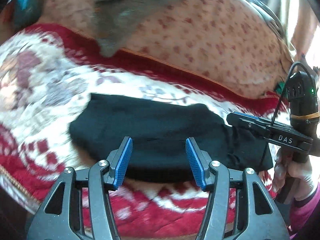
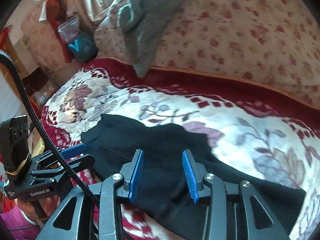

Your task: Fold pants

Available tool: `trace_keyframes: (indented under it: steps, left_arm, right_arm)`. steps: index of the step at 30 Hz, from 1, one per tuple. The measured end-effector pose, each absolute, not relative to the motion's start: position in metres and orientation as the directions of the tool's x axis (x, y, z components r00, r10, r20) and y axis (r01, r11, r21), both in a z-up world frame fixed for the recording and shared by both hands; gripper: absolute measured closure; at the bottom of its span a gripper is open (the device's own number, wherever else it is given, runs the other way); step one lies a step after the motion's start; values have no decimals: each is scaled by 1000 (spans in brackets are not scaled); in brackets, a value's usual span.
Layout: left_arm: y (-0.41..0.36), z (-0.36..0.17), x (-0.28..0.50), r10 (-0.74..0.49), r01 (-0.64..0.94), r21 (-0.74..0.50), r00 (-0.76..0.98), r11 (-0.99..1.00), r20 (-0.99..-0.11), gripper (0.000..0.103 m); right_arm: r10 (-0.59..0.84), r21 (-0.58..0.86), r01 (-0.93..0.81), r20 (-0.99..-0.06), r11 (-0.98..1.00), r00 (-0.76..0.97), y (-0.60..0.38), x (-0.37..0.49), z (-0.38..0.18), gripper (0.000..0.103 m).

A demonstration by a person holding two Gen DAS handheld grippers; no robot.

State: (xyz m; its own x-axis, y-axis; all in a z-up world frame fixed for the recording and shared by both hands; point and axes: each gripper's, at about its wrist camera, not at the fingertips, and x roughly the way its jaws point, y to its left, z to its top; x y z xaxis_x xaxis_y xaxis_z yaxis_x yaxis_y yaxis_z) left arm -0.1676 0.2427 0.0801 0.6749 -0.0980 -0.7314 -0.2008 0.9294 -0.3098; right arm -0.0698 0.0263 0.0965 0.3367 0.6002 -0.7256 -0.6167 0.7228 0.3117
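Black pants (image 1: 150, 124) lie folded in a wide bundle on a red and white patterned blanket (image 1: 50, 80). My left gripper (image 1: 159, 160) hovers over their near edge, blue pads apart, nothing pinched between them. To the right, my right gripper (image 1: 233, 122) reaches in over the pants' right end, held by a hand (image 1: 290, 172). In the right wrist view the pants (image 2: 140, 136) spread under my right gripper (image 2: 163, 172); its pads stand apart with their faces bare and the cloth lies behind them. My left gripper (image 2: 84, 154) is at the pants' left edge.
A floral quilt (image 2: 240, 30) is heaped behind the blanket (image 2: 240, 130), with a grey garment (image 2: 144, 30) draped over it. A blue bag (image 2: 82, 48) and clutter sit at the bed's far left. A black cable (image 2: 30, 110) runs across the left side.
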Motion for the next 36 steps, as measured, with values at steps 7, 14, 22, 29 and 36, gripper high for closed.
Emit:
trace_keyframes:
  steps: [7,14,22,29,36]
  left_arm:
    - [282,64,-193,-64,-343,-376,660,861,-749,48]
    - [297,44,-190,-50,-465,-441,643,768,-764,42]
    - [309,25,-171,-62,-528,-467,613,709,-788,42]
    - [312,12,-159,-62,-542,-465,603,700,-795,40]
    - [306,10,-155,-44,-519,-461,628,719,-777,34]
  right_arm:
    - [683,379,-709,-703,595,198,89,-56,95,55]
    - [661,338,-801,-745,494,93,163,-40,80,53]
    - [604,323,-845,-797,427,0,226,-13,55,50]
    - [523,270,-888,-851,372,-40,265,-5,32,49]
    - [520,314,-888,-848,335,-104,287,0,14,50]
